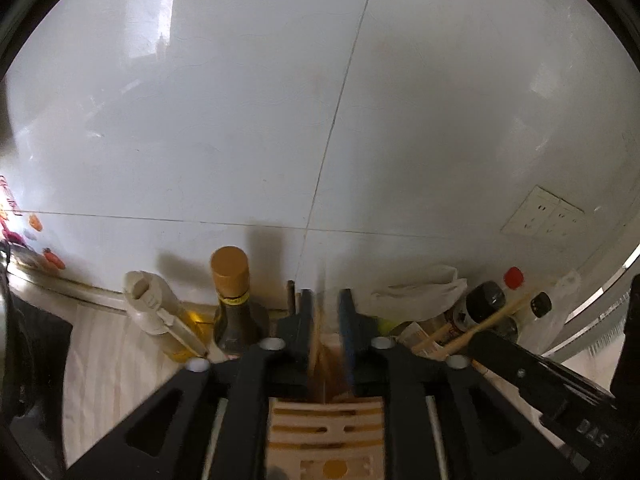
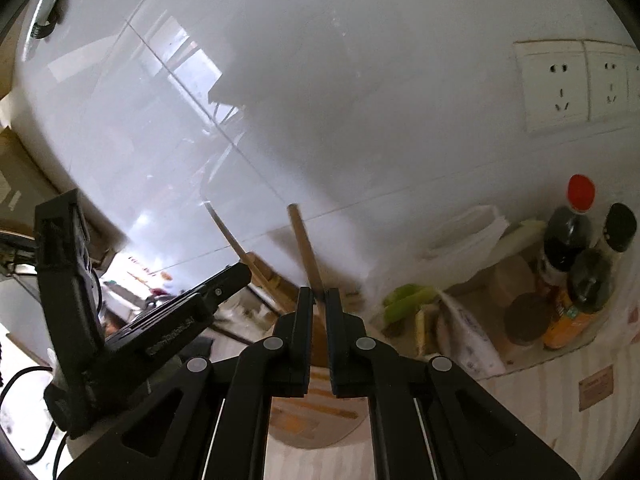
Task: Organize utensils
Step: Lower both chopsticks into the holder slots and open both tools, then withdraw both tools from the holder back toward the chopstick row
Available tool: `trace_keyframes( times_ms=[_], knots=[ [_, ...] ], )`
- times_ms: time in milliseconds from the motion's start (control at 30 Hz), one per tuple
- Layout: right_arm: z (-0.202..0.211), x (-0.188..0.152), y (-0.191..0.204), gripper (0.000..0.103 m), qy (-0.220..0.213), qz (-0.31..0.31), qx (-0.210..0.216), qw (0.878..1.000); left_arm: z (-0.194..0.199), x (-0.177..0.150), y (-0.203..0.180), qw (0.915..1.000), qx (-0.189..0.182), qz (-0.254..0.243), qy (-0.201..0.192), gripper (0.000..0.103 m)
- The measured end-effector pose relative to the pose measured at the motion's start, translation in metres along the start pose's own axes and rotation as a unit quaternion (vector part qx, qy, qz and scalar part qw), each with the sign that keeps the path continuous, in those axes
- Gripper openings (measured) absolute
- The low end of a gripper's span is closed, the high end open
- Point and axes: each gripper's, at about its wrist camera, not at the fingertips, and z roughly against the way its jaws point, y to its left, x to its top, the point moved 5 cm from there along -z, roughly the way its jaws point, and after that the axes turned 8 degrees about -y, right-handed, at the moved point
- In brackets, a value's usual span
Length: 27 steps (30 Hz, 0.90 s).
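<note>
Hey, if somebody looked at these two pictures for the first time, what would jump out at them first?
Probably the right gripper, low in the middle of its view, pinching a wooden chopstick that sticks up against the glossy white tiled wall. In the left view, the left gripper stands over a slotted wooden holder, something blurred and wooden between its fingers. Bottles crowd the counter: a brown-capped bottle left, a red-capped bottle right.

Right gripper (image 2: 319, 300): jaws pinched on upright wooden chopstick (image 2: 305, 246) | left gripper (image 2: 224, 280) at left (jaw gap unclear) | bottles (image 2: 568, 240) right | wall socket (image 2: 554, 86) upper right
</note>
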Motion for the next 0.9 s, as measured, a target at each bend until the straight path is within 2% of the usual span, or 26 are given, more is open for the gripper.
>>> trace_keyframes(
  times_ms=[67, 100, 167, 200, 267, 300, 333, 400, 433, 467, 533, 633, 900],
  knots=[
    [0.005, 0.000, 0.003, 0.017, 0.001, 0.004, 0.001, 1.000, 0.013, 0.004, 0.003, 0.9999, 0.007, 0.003, -0.007, 0.080],
    [0.007, 0.000, 0.005, 0.021, 0.001, 0.006, 0.002, 1.000, 0.020, 0.006, 0.006, 0.9998, 0.010, 0.006, -0.015, 0.085],
    [0.014, 0.000, 0.006, 0.037, -0.003, 0.009, 0.000, 1.000, 0.035, 0.009, 0.010, 0.9993, 0.021, 0.003, -0.029, 0.085],
    [0.018, -0.001, 0.008, 0.041, -0.003, 0.012, -0.001, 1.000, 0.042, 0.008, 0.012, 0.9991, 0.028, -0.001, -0.033, 0.086],
    [0.025, -0.002, 0.010, 0.053, -0.008, 0.020, -0.014, 1.000, 0.052, 0.005, 0.017, 0.9979, 0.049, -0.012, -0.040, 0.100],
    [0.029, -0.004, 0.012, 0.055, -0.010, 0.033, -0.030, 0.999, 0.057, 0.002, 0.020, 0.9971, 0.058, -0.018, -0.045, 0.103],
    [0.033, -0.005, 0.012, 0.061, -0.013, 0.046, -0.049, 0.998, 0.061, -0.001, 0.023, 0.9962, 0.068, -0.020, -0.050, 0.103],
    [0.037, -0.009, 0.014, 0.080, -0.014, 0.075, -0.092, 0.993, 0.069, -0.010, 0.031, 0.9930, 0.100, -0.032, -0.054, 0.103],
    [0.039, -0.012, 0.015, 0.093, -0.011, 0.095, -0.126, 0.987, 0.072, -0.014, 0.033, 0.9918, 0.109, -0.036, -0.057, 0.103],
    [0.041, -0.015, 0.018, 0.099, -0.013, 0.113, -0.148, 0.982, 0.074, -0.019, 0.035, 0.9910, 0.116, -0.037, -0.056, 0.103],
    [0.044, -0.020, 0.018, 0.102, -0.015, 0.133, -0.184, 0.974, 0.077, -0.027, 0.038, 0.9898, 0.126, -0.041, -0.053, 0.103],
    [0.047, -0.026, 0.020, 0.103, -0.017, 0.148, -0.206, 0.967, 0.079, -0.036, 0.040, 0.9897, 0.129, -0.041, -0.047, 0.103],
    [0.066, -0.034, 0.025, 0.103, -0.032, 0.133, -0.189, 0.972, 0.098, -0.049, 0.030, 0.9894, 0.134, -0.045, -0.032, 0.103]
  ],
)
